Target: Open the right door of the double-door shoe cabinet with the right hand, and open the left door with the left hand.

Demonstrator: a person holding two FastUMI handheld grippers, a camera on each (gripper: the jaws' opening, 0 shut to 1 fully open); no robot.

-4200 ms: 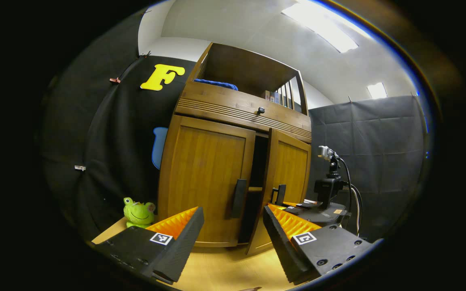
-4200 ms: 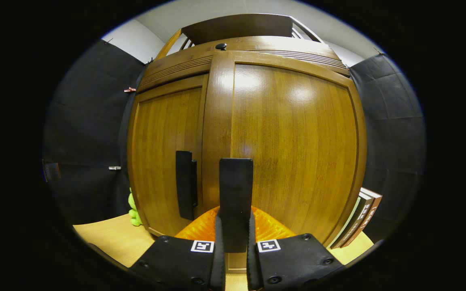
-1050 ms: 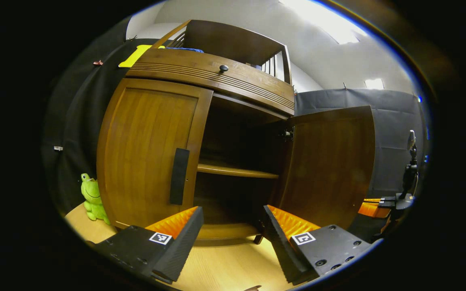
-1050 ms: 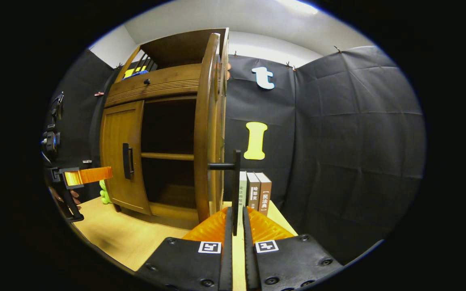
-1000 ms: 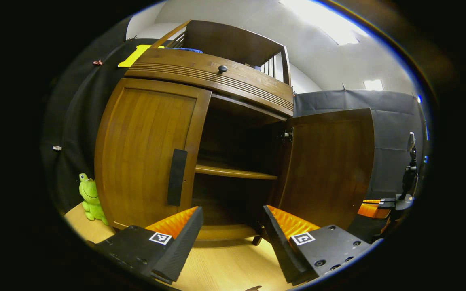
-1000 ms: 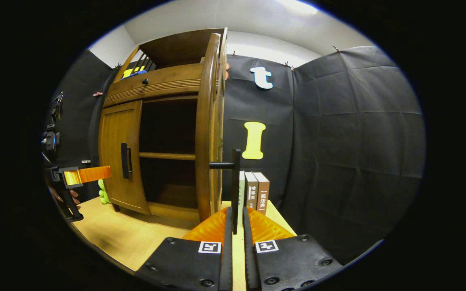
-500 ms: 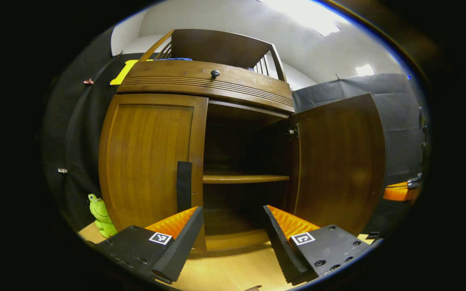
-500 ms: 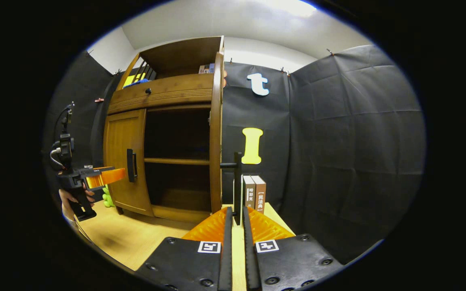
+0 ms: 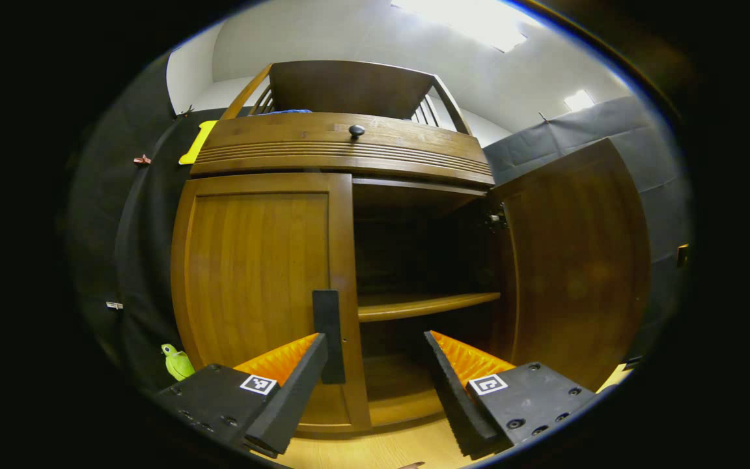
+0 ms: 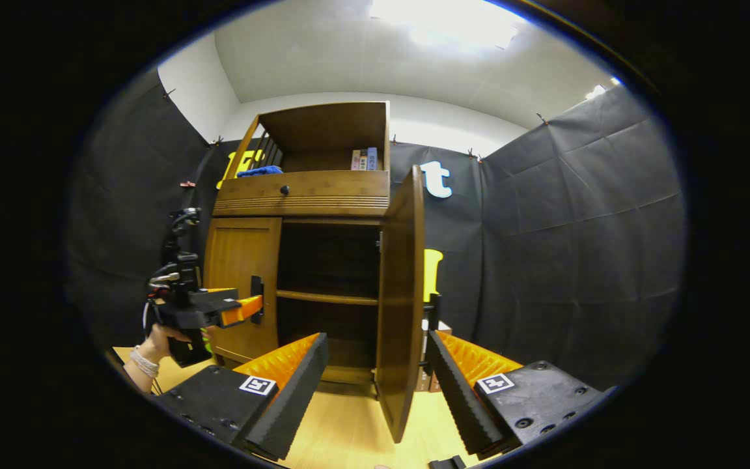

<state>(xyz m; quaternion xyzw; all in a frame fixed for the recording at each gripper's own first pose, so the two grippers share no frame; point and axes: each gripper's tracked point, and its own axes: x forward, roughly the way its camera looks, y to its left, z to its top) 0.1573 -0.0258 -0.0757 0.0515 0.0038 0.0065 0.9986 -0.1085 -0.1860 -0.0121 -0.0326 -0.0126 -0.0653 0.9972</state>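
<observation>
Half-done work, by my reading: right door [image 10: 401, 299] stands swung wide, edge-on between the spread fingers of the right claw [image 10: 378, 384], which grips nothing. Left door [image 9: 258, 286] is shut, straight ahead of the left claw [image 9: 375, 384], also gaping; its vertical handle [image 9: 328, 335] rises just past the left finger, ungrasped.

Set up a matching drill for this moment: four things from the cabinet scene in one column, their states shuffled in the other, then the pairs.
1. right door
2. left door
3. left gripper
4. blue cloth

A. closed
B. lying on the cabinet's top shelf
C. swung wide open
D. fingers open, close to the left door's handle

Pairs: 1-C, 2-A, 3-D, 4-B
</observation>
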